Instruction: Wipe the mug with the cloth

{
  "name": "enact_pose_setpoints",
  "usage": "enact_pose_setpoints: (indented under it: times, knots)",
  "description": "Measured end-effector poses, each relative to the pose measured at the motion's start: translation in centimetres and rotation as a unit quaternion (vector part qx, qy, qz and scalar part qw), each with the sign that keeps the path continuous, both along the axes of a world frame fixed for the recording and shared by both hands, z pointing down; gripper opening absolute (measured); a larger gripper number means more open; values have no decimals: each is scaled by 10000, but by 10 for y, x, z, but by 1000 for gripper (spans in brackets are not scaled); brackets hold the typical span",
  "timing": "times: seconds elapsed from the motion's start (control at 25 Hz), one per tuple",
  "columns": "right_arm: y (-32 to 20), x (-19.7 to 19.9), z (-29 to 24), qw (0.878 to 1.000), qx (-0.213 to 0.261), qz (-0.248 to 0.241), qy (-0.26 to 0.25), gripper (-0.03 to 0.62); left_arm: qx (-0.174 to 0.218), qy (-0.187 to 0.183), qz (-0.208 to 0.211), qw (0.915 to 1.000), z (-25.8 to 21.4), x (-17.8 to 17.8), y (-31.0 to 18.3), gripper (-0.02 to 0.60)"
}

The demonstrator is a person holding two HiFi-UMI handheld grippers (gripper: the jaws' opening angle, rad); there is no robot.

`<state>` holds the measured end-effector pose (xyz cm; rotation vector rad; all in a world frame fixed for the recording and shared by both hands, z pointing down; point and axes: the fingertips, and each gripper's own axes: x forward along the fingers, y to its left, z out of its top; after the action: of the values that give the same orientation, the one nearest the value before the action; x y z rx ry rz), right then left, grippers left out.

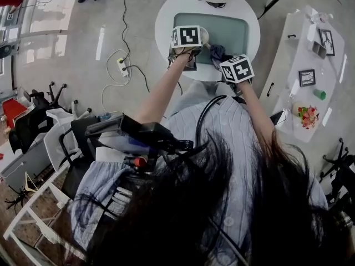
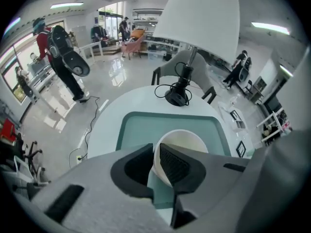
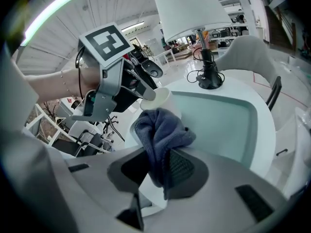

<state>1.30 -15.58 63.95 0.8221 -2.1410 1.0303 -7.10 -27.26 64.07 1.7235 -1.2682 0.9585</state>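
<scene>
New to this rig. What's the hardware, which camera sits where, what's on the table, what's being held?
There is no robot here: a person holds a two-jaw gripper in each hand. The head view comes from a camera on the person's head, looking down. Each gripper view comes from a camera riding on that gripper, looking along its jaws. The cubes with square markers are parts of the grippers.

The surface is a round white table with a teal mat and a white-shaded lamp.

The left gripper is clamped on the wall of a white mug, one jaw inside and one outside. The right gripper is shut on a dark blue cloth, bunched up close to the mug. Whether they touch can't be judged.
</scene>
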Motion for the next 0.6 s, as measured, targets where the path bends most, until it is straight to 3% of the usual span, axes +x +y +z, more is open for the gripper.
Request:
enact_pose_setpoints:
  times: [0.24,0.4,0.6]
  knots:
    - [8,1,-5,9997,29,-244,-94,95,51,54,-910,9958,1,-9,8,55]
    - [10,6,-8,9993,80,-356,-119,95,276,51,-800,9964,-5,-7,11,56]
    - [11,14,-13,9987,210,-428,-164,95,429,118,-985,9941,-19,-16,19,57]
